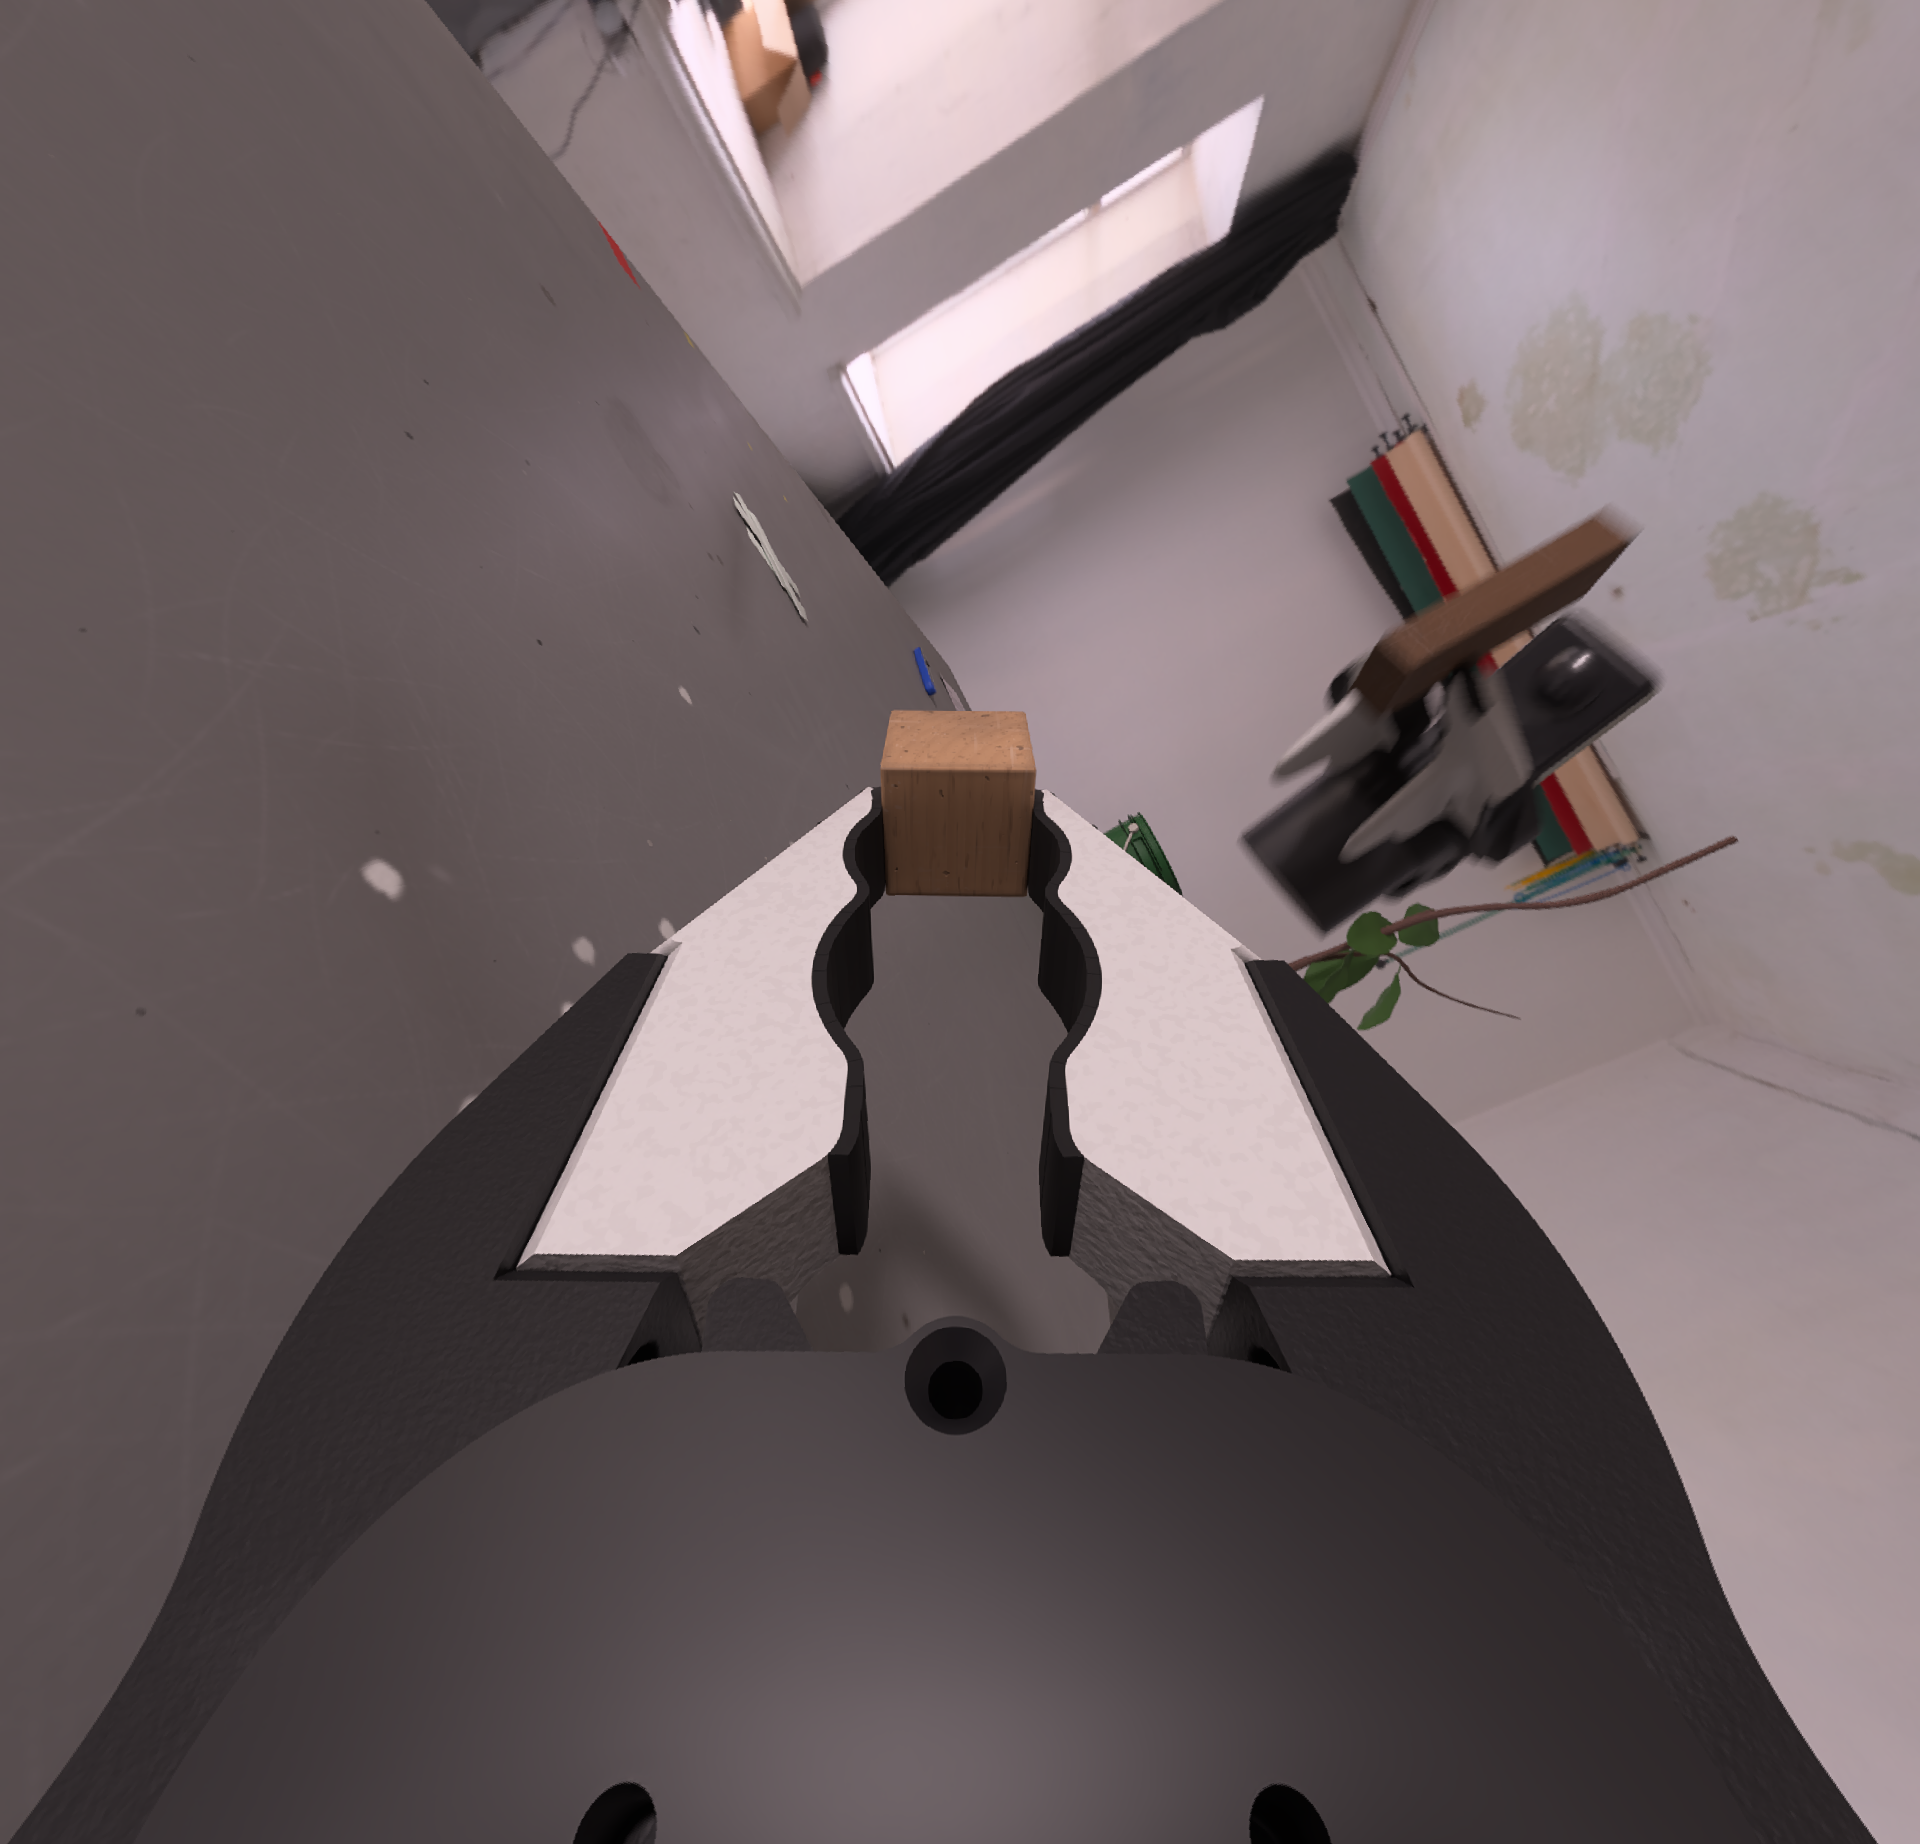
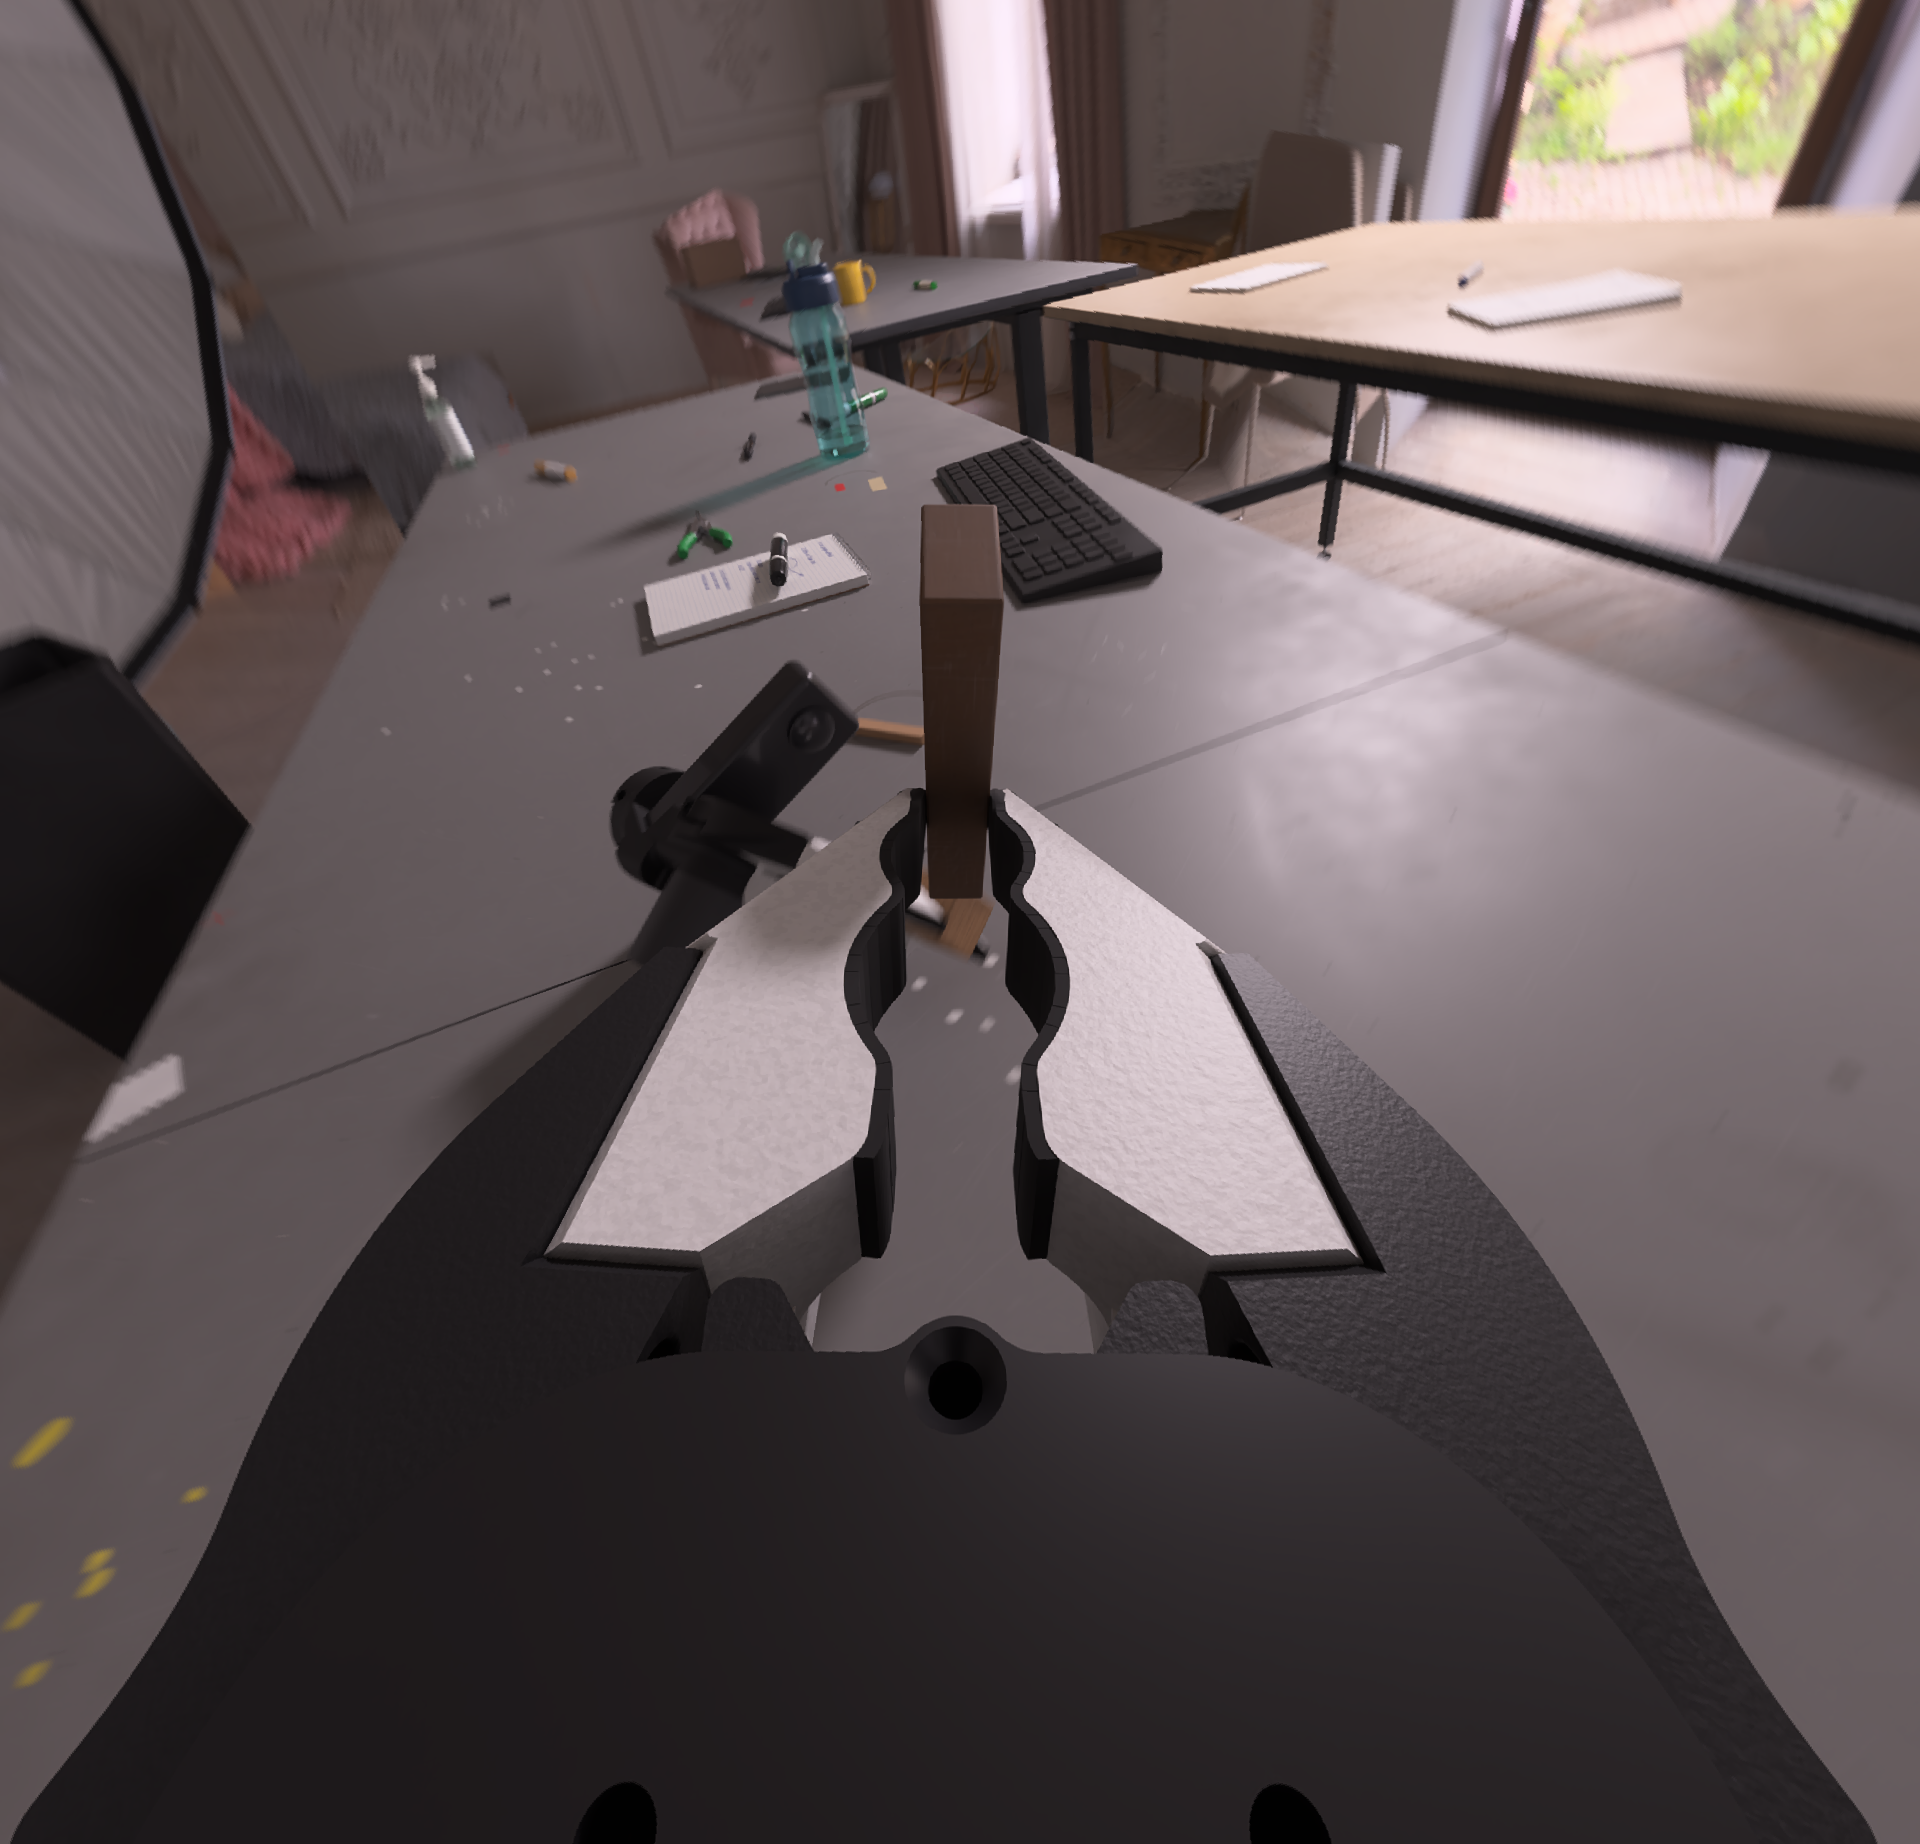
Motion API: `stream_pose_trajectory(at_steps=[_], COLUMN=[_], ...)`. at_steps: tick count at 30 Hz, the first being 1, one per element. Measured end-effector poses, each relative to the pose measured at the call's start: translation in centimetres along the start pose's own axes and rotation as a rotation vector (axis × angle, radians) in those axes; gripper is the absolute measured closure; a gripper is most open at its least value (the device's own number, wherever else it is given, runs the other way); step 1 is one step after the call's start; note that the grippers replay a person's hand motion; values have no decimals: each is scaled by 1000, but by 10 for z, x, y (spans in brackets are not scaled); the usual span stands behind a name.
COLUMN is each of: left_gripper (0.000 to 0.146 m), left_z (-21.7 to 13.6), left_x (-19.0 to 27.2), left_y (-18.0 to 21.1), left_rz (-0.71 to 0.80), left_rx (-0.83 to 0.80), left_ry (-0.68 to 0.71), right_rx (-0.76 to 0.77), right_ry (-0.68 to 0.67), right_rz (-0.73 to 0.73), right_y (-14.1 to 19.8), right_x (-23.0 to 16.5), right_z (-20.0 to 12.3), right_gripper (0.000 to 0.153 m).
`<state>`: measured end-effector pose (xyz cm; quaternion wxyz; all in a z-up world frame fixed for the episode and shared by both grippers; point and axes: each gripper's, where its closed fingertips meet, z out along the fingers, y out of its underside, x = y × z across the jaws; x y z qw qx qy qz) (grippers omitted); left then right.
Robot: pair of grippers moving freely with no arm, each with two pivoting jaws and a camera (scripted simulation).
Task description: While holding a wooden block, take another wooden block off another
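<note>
My left gripper [image 1: 958, 807] is shut on a light wooden cube [image 1: 958, 818], held at the fingertips beside the grey table [image 1: 312, 651]. My right gripper [image 2: 956, 807] is shut on the lower end of a dark brown wooden plank [image 2: 961, 651], which stands upright above the table. In the left wrist view the right gripper [image 1: 1340, 786] shows off to the right with the plank [image 1: 1496, 610]. In the right wrist view the left gripper [image 2: 930, 924] lies low on the left, and the cube [image 2: 968, 927] shows just under the plank. Another light wooden piece [image 2: 888, 732] lies behind it.
On the grey table [image 2: 1351, 859] beyond stand a black keyboard [image 2: 1049, 521], a notepad [image 2: 753, 589] with a marker, green pliers [image 2: 696, 539] and a teal bottle [image 2: 828, 360]. A tan table [image 2: 1507, 340] is at right. A black box [image 2: 94, 838] is at left.
</note>
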<state>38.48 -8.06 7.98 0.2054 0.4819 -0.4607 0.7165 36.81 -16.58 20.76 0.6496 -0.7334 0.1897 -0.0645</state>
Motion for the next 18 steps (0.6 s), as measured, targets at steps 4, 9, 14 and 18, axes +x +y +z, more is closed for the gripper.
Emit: stream_pose_trajectory(at_steps=[4, 9, 14, 18], left_gripper=[120, 120, 120, 120], left_z=[-1, 6, 6, 0], left_x=[0, -1, -7, -10], left_y=[2, 18, 15, 6], left_rz=[22, 126, 95, 37], left_rx=[7, -93, -76, -20], left_ry=[-26, -95, -125, -116], right_rx=[42, 83, 275, 234], right_ry=[105, 217, 223, 224], right_rz=[146, 238, 281, 269], right_y=[62, 91, 69, 77], right_x=[-4, 6, 17, 19], right_z=[-34, -70, -95, -94], right_gripper=[141, 141, 141, 141])
